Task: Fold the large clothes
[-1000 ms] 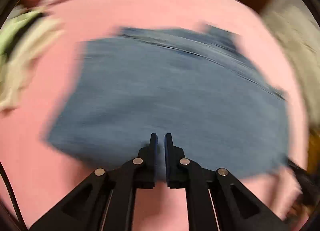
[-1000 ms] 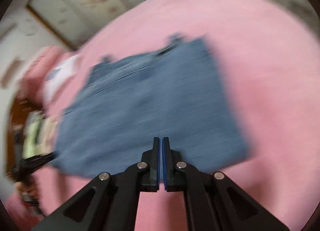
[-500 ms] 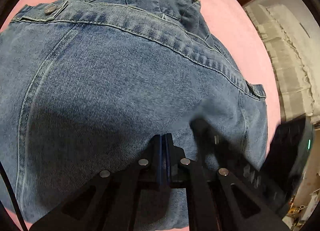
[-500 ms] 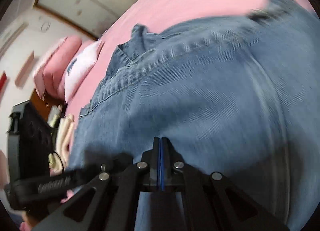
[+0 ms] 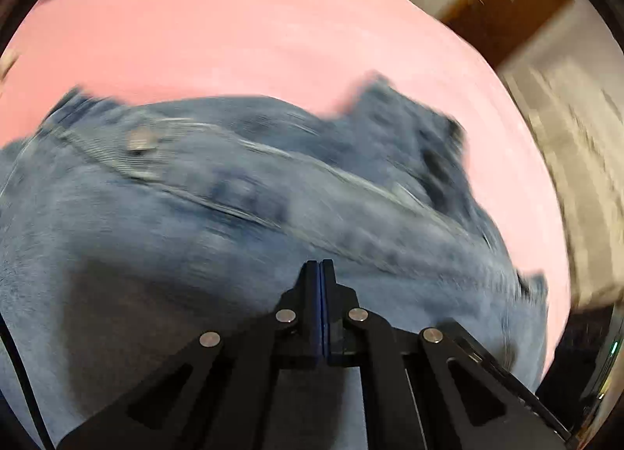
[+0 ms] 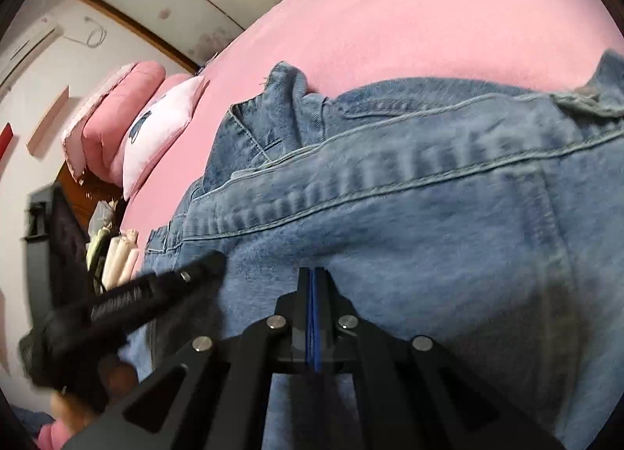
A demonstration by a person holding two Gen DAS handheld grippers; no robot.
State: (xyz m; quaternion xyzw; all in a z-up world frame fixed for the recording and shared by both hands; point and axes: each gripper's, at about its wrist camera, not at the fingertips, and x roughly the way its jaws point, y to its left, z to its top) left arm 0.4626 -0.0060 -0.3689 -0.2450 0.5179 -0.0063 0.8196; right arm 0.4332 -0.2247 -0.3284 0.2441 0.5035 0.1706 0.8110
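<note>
A folded blue denim garment (image 5: pixel 187 239) lies on a pink bed (image 5: pixel 241 40), its seamed band and a metal button toward the far side. It fills most of the right wrist view (image 6: pixel 429 239). My left gripper (image 5: pixel 320 264) is shut, its tips low over or on the denim. My right gripper (image 6: pixel 313 270) is shut too, tips against the denim near its middle. The left gripper also shows in the right wrist view (image 6: pixel 195 274), just left of the right one. Nothing is visibly pinched between either pair of fingers.
Pink and white pillows (image 6: pixel 148 118) lie at the head of the bed. A heap of light clothes (image 6: pixel 113 255) sits at the bed's left edge. A wooden door (image 5: pixel 503 9) and a pale textured surface (image 5: pixel 577 161) are beyond the bed's right side.
Both grippers dropped from high above the garment down close to it. Since half a second ago the left wrist view has pulled back or tilted up, showing more pink bed beyond the denim.
</note>
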